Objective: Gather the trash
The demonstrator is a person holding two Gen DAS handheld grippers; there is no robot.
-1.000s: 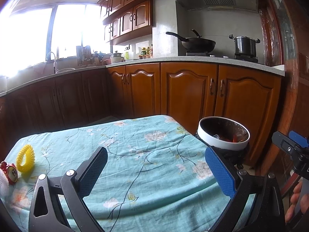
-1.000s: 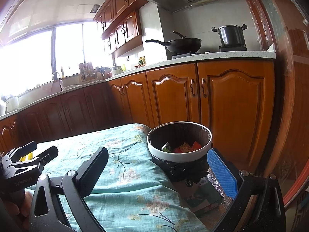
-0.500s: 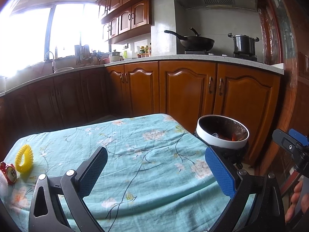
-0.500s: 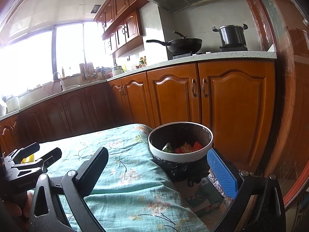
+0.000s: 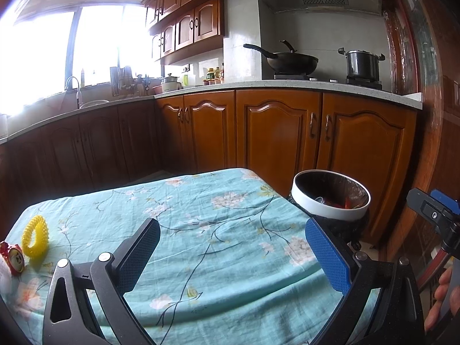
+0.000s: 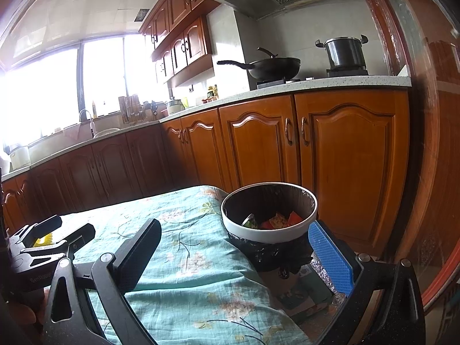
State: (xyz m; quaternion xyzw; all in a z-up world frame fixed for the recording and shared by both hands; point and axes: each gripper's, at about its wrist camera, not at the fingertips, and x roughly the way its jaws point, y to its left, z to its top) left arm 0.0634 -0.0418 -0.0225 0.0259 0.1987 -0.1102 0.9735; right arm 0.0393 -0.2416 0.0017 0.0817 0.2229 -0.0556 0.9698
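A white-rimmed trash bin (image 5: 330, 210) (image 6: 268, 231) lined with a black bag stands off the right end of the table, with red, yellow and green scraps inside. My left gripper (image 5: 233, 250) hangs open above the turquoise floral tablecloth (image 5: 201, 230), holding nothing. My right gripper (image 6: 235, 247) is open too, over the table's right end, just short of the bin. A yellow coiled ring (image 5: 36, 235) and a small red alarm clock (image 5: 13, 258) lie at the table's far left. Each view shows the other gripper at its edge.
Wooden kitchen cabinets (image 5: 276, 132) run behind the table under a pale counter. A wok (image 5: 290, 60) and a steel pot (image 5: 360, 64) sit on the stove. A box (image 6: 302, 296) lies on the floor under the bin. A wooden door frame (image 6: 425, 143) stands at right.
Both views have shifted only slightly. The grippers stay open and nothing on the table has moved.
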